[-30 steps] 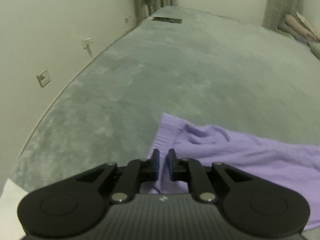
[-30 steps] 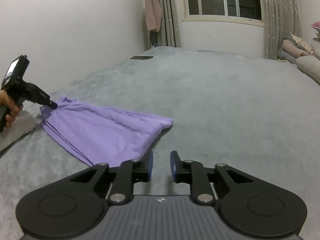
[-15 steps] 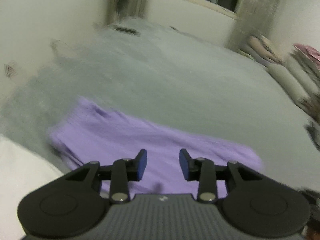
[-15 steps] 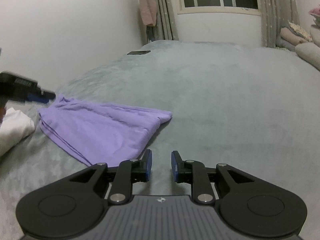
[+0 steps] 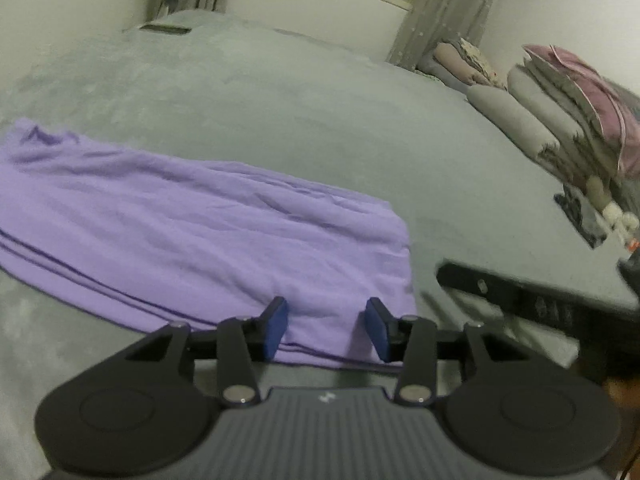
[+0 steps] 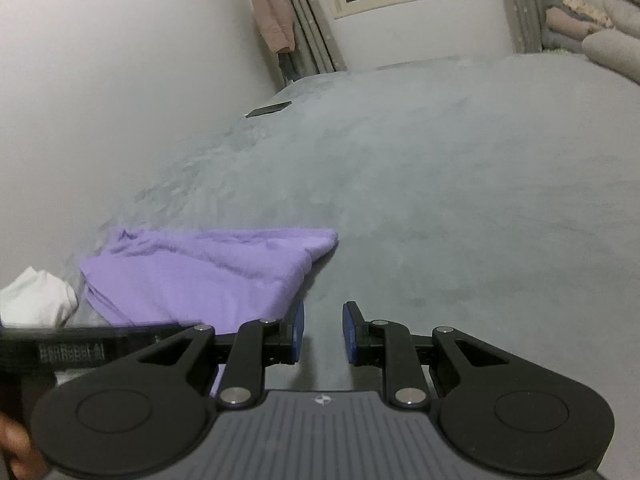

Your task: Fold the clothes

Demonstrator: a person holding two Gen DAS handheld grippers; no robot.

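We see our right gripper (image 6: 322, 332) with its blue pads parted and nothing between them, low over the grey bed cover (image 6: 460, 208); the folded purple garment (image 6: 200, 276) lies just left of it near the bed's left edge; a white cloth (image 6: 36, 300) sits beside it; the left gripper (image 6: 72, 346) crosses the lower left, blurred.

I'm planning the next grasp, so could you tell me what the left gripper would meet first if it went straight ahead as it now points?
Probably the purple garment: the left gripper is open, its fingers framing the garment's near folded edge. Its height above the cloth is unclear.
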